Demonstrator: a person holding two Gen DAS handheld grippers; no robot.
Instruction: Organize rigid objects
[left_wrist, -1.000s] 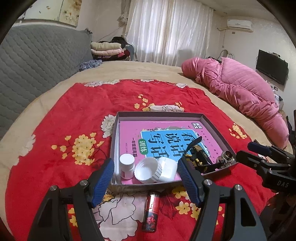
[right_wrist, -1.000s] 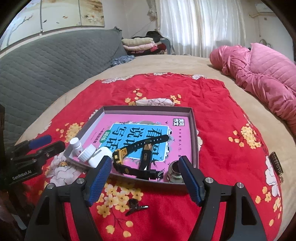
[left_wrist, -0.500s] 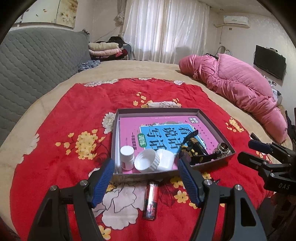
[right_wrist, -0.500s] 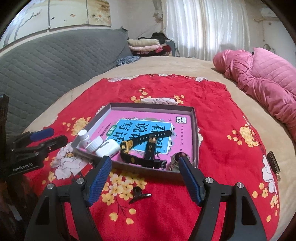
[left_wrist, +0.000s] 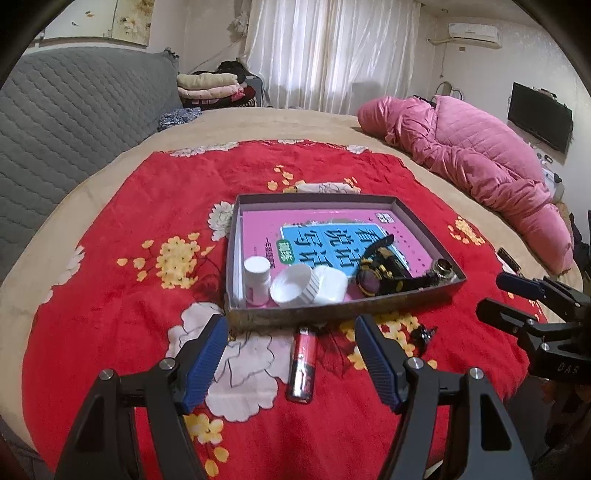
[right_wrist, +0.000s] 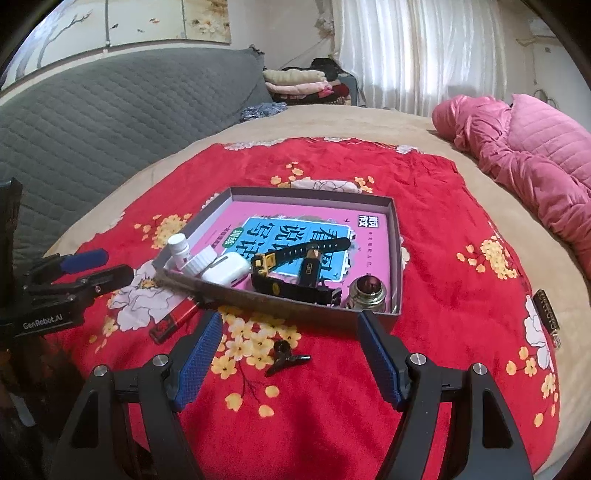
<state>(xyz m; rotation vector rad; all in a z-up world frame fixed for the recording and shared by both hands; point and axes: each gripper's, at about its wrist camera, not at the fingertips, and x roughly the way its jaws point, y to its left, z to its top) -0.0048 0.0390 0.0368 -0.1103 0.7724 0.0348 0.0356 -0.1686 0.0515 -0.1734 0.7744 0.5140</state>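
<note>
On the red flowered blanket that covered the bed, a shallow grey box sat as the collecting place, and a pink book lay flat across its floor. Along its near wall were grouped a small white bottle, upright, a white ribbed cap on its side against a white case, a black and yellow watch with its strap curled, and a small metal fitting in the right corner. Their crowding at the near edge suggested each had been dropped just over the wall, the shortest reach.

Three items lay outside the box. A red lighter lay just in front of the near wall, pointing toward it. A small black clip lay a little to its right on the blanket. A dark flat bar lay well apart, at the blanket's right edge.

The left gripper hung with fingers spread wide and empty, the lighter lying between them in view, below and untouched. The right gripper was likewise spread and empty above the clip. In my judgement each was lined up on its nearest stray, and the task was mostly done.
</note>
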